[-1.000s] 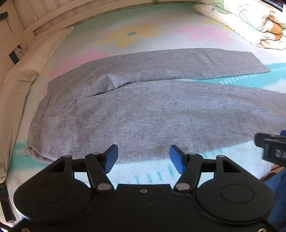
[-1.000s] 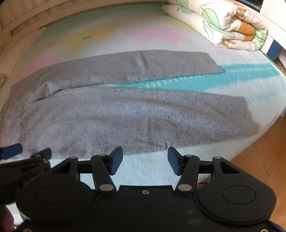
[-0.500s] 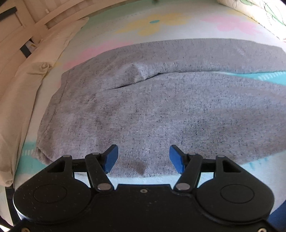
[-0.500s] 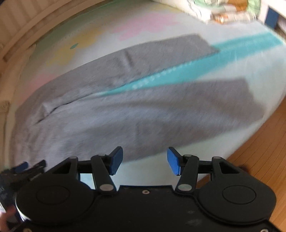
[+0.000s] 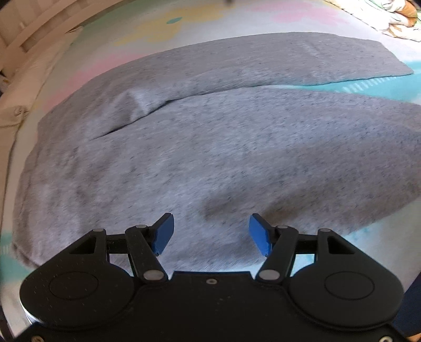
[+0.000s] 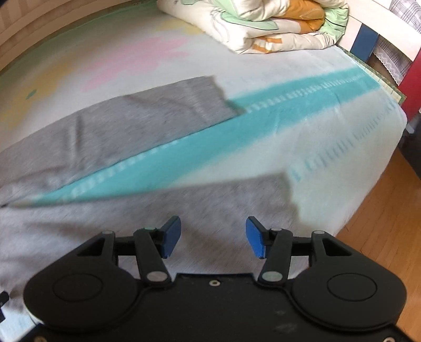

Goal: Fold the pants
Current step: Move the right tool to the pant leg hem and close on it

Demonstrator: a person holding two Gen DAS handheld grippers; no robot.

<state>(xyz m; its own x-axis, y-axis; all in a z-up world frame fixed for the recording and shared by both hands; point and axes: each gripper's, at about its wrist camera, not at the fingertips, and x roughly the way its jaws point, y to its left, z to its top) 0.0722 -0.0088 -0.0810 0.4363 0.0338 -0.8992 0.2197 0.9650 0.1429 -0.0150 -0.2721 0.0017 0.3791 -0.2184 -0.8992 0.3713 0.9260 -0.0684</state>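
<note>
Both grippers have dropped closer to the bed over the last second: the left black two-finger gripper with blue pads [image 5: 211, 234] has come in low over the hip end of the grey marled jersey pants [image 5: 210, 147], while the right black gripper with blue pads [image 6: 213, 236] has swung out toward the ankle of the nearer leg, blurring its view. Each tool's jaws stand wide apart with nothing between them; neither touches the cloth as far as I can tell.

Folding has not begun, by my reckoning. The pants lie flat and fully spread on the pastel flower-and-teal-stripe bedsheet [image 6: 302, 105], waistband toward the cream pillow [image 5: 18, 100] on the left, both legs running rightward and splayed apart so a wedge of teal sheet shows between them. Still to do: bring one leg over the other, then fold the length down.

The fabric looks soft and limp, mostly smooth, with one raised crease at the crotch where the legs part. A rolled patterned quilt [image 6: 263, 23] sits well apart at the far corner.
</note>
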